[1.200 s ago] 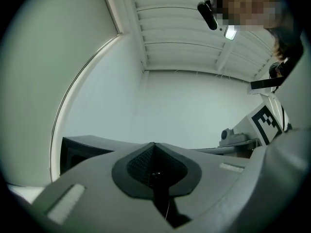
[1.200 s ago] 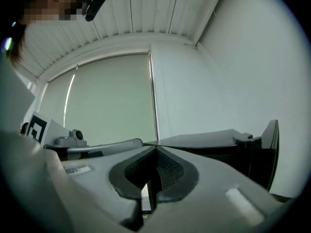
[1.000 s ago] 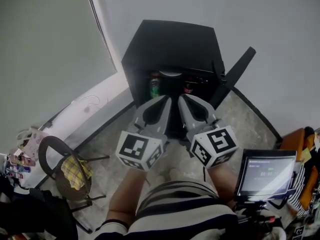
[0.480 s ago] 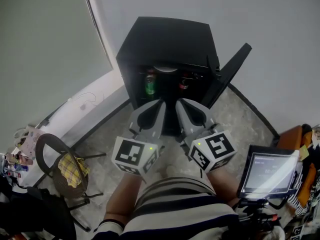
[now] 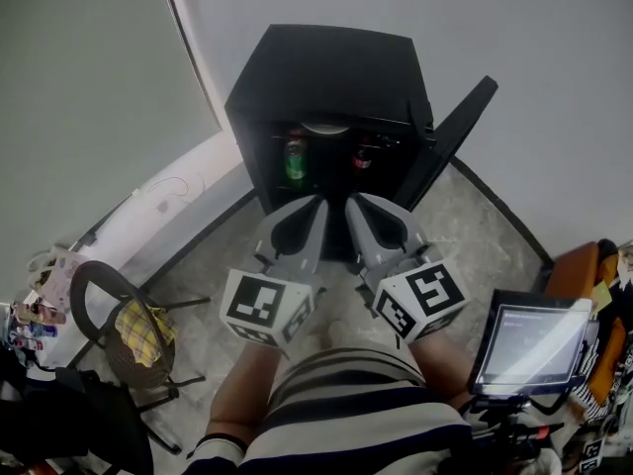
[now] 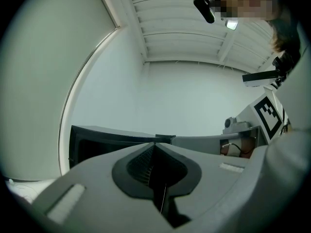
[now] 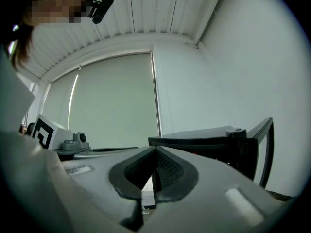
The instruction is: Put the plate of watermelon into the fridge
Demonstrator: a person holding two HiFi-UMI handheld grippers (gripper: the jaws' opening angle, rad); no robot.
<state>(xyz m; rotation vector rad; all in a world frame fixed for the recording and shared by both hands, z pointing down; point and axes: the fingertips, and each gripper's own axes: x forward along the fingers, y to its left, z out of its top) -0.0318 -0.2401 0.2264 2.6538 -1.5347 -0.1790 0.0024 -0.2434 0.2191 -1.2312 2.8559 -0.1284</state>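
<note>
Grey walls [image 5: 514, 38] back fridge [image 5: 326, 72] holding green bottle [image 5: 294, 158] (left gripper [image 6: 155, 144], right gripper [image 7: 155, 149]: fingers closed, empty).

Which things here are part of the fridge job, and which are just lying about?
Part of the job: fridge, open door, pale dish on its top shelf, left gripper, right gripper (both shut, empty).
Just lying about: green bottle, red can, chair, yellow cloth, screen.

The left claw [image 5: 317, 203] and right claw [image 5: 352, 201] hide the lower fridge [image 5: 326, 67] interior.
</note>
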